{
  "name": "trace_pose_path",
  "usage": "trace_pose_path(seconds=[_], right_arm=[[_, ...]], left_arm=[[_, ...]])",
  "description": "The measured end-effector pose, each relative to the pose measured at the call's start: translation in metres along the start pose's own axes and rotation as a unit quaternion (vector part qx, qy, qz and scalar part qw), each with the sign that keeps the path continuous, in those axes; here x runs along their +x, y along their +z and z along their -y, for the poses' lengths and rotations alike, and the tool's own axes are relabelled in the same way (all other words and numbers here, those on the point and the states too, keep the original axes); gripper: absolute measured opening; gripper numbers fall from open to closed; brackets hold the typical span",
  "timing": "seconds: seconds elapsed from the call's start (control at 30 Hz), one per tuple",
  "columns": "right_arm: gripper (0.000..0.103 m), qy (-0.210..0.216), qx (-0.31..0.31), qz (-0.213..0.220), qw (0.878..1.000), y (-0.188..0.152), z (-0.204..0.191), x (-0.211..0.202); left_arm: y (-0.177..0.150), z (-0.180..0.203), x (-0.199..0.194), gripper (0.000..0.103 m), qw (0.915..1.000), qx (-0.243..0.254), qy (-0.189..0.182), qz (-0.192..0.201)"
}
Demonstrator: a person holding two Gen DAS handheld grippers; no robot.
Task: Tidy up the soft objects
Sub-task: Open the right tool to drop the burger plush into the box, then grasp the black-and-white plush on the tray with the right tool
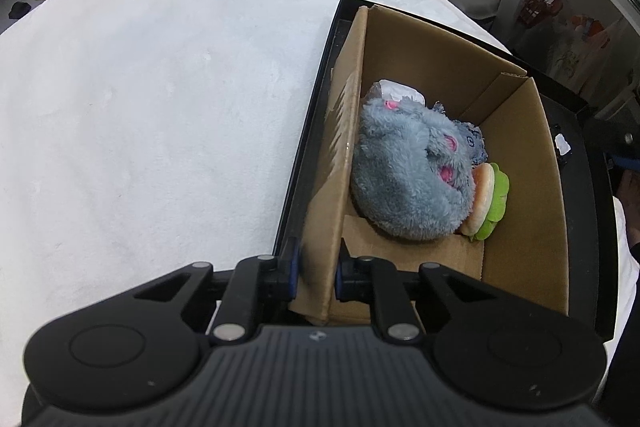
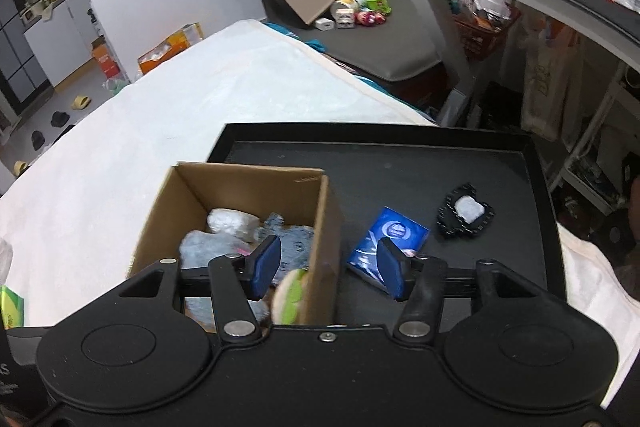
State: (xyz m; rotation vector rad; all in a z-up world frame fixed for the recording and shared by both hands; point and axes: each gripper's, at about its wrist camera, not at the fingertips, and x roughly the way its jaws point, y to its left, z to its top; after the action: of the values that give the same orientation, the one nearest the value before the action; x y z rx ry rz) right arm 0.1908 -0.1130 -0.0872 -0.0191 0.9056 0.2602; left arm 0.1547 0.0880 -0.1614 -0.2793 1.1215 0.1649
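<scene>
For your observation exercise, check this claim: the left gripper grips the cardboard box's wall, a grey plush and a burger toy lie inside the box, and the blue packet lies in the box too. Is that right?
Not quite. The blue packet lies outside the cardboard box, on the black tray, as the right wrist view shows. The left gripper, grey plush and burger toy are as stated.

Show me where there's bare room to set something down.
Free: black tray floor beyond the brown cardboard box, behind the blue packet and black-framed pad; also the white blanket left of the tray. Crowded: inside the box, around the grey plush toy and burger toy.
</scene>
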Motion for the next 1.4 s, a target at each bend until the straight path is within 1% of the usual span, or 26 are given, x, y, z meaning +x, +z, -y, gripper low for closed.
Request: trace_pose_path(seconds=[0.1, 0.2, 0.3, 0.4, 0.47, 0.5, 0.57, 0.63, 0.9, 1.1, 1.17, 1.23, 1.3, 1.4], right_arm=[[0.053, -0.003, 0.003, -0.001, 1.000, -0.004, 0.010, 0.001], [0.053, -0.007, 0.011, -0.003, 1.000, -0.005, 0.023, 0.003], [0.053, -0.007, 0.015, -0.001, 1.000, -0.005, 0.034, 0.004], [0.053, -0.008, 0.017, 0.001, 1.000, -0.004, 0.044, 0.006], [0.053, -0.009, 0.021, 0.003, 1.000, -0.004, 0.052, 0.008], [0.053, -0.010, 0.024, 0.003, 1.000, -0.003, 0.057, 0.010], [0.053, -0.012, 0.026, 0.004, 1.000, -0.001, 0.064, 0.014], [0.053, -0.014, 0.027, 0.005, 1.000, 0.001, 0.071, 0.018], [0.061, -0.018, 0.034, 0.003, 0.999, 0.009, 0.098, 0.039], [0.062, -0.017, 0.025, -0.002, 1.000, 0.013, 0.113, 0.060], [0.065, -0.018, 0.020, -0.007, 1.000, 0.015, 0.117, 0.069], [0.073, -0.019, 0.016, -0.010, 1.000, 0.018, 0.122, 0.077], [0.077, -0.018, 0.017, -0.006, 1.000, 0.019, 0.128, 0.086], [0.077, -0.019, 0.020, -0.011, 1.000, 0.019, 0.134, 0.101]], left_arm=[[0.001, 0.003, -0.001, 0.018, 1.0000, 0.000, 0.006, -0.001], [0.003, 0.008, -0.004, 0.019, 0.9998, 0.010, 0.017, 0.007], [0.006, 0.011, -0.004, 0.023, 0.9996, 0.011, 0.023, 0.009], [0.009, 0.012, -0.003, 0.031, 0.9996, 0.009, 0.028, 0.005], [0.011, 0.014, -0.003, 0.040, 0.9994, 0.008, 0.032, 0.006], [0.012, 0.015, -0.003, 0.043, 0.9993, 0.010, 0.034, 0.007], [0.014, 0.018, -0.003, 0.053, 0.9992, 0.012, 0.038, 0.008], [0.016, 0.021, -0.002, 0.055, 0.9991, 0.013, 0.041, 0.006], [0.020, 0.033, 0.005, 0.062, 0.9979, 0.024, 0.061, -0.002], [0.020, 0.043, 0.010, 0.064, 0.9958, 0.038, 0.083, -0.008], [0.020, 0.046, 0.012, 0.064, 0.9952, 0.041, 0.088, -0.011], [0.020, 0.049, 0.014, 0.064, 0.9945, 0.045, 0.094, -0.012], [0.020, 0.052, 0.016, 0.065, 0.9935, 0.050, 0.101, -0.013], [0.020, 0.055, 0.018, 0.065, 0.9921, 0.057, 0.110, -0.018]])
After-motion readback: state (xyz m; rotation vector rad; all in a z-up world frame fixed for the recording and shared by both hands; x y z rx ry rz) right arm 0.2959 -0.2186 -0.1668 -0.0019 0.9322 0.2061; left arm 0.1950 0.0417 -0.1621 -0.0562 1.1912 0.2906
